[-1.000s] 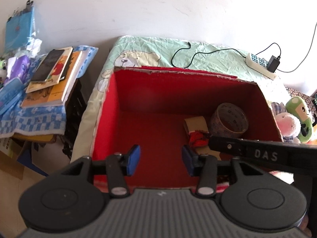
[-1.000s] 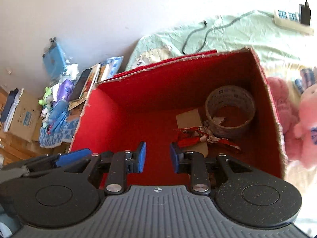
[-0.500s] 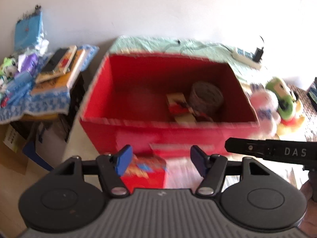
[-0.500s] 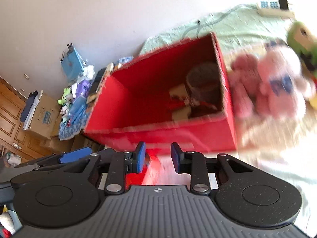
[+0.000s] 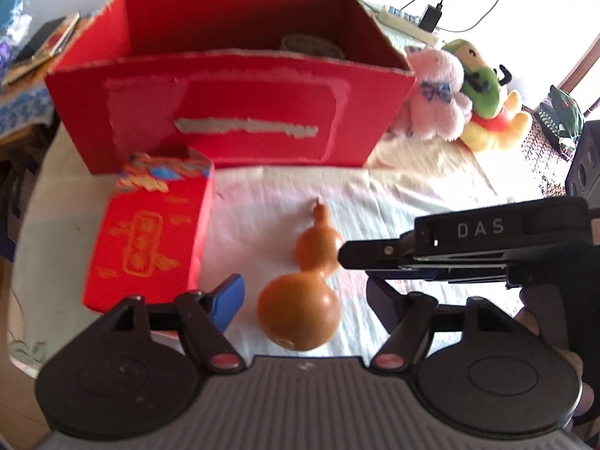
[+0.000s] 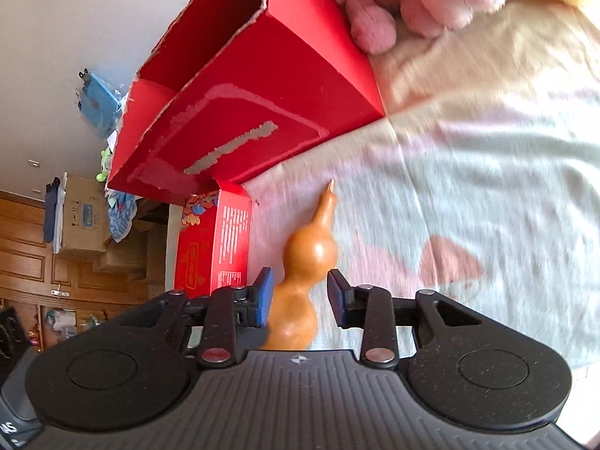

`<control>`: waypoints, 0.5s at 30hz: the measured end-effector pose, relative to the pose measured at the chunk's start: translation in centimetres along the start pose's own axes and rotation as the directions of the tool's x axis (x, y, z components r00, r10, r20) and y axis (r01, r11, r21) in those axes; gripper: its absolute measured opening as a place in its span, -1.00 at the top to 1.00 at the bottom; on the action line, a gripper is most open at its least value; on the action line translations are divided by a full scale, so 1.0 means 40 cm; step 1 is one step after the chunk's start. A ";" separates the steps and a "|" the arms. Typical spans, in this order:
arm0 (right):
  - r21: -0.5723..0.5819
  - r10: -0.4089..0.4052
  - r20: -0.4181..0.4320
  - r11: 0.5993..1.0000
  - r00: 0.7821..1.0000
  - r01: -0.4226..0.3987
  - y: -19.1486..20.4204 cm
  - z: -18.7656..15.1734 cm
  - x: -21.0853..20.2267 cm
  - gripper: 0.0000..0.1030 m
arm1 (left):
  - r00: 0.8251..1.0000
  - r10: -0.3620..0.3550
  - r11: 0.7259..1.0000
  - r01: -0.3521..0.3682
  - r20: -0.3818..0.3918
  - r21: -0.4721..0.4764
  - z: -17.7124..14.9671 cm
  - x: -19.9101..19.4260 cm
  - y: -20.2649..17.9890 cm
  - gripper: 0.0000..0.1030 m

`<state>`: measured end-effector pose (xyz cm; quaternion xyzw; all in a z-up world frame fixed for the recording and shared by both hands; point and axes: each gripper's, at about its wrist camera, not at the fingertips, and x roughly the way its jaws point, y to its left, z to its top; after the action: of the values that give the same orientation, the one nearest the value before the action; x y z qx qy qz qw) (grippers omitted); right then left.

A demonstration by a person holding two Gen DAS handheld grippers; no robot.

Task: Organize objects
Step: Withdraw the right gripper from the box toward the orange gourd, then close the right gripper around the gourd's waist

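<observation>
An orange-brown gourd [image 5: 303, 300] lies on the pale bed sheet [image 5: 412, 187], stem pointing at the big open red box [image 5: 225, 112]. My left gripper [image 5: 303, 296] is open wide, its fingers on either side of the gourd's lower bulb. My right gripper [image 5: 348, 255] comes in from the right, its tip at the upper bulb. In the right wrist view that gripper [image 6: 300, 294] is open and straddles the gourd [image 6: 303, 258] near its waist. A small red gift box [image 5: 150, 240] lies just left of the gourd.
A tape roll [image 5: 311, 43] shows inside the red box [image 6: 243, 86]. A pink plush [image 5: 438, 90] and a green-yellow plush [image 5: 487, 105] sit right of it. A power strip [image 5: 405, 22] lies behind, books [image 5: 41, 45] far left, a black speaker [image 5: 585, 165] far right.
Both grippers have pulled back from over the red box and dropped to the sheet in front of it. The left one has opened wider. The gourd now lies between both pairs of fingers.
</observation>
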<state>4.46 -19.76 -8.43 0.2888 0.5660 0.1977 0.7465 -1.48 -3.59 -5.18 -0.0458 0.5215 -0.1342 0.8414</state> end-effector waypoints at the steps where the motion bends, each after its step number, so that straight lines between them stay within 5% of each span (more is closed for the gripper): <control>1: -0.002 0.003 -0.003 1.000 1.000 -0.003 0.002 -0.002 0.004 0.30 | 1.000 -0.004 1.000 0.004 -0.003 0.000 -0.004 0.007 -0.003 -0.43; 15: 0.044 0.042 -0.055 0.998 0.998 -0.040 -0.027 0.011 0.056 0.26 | 0.998 -0.029 0.999 0.028 -0.050 -0.018 -0.014 0.083 0.009 -0.42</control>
<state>5.49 -19.28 -10.69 0.3105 0.5845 0.2087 0.7200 -0.52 -4.12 -8.38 -0.0571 0.5430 -0.1426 0.8256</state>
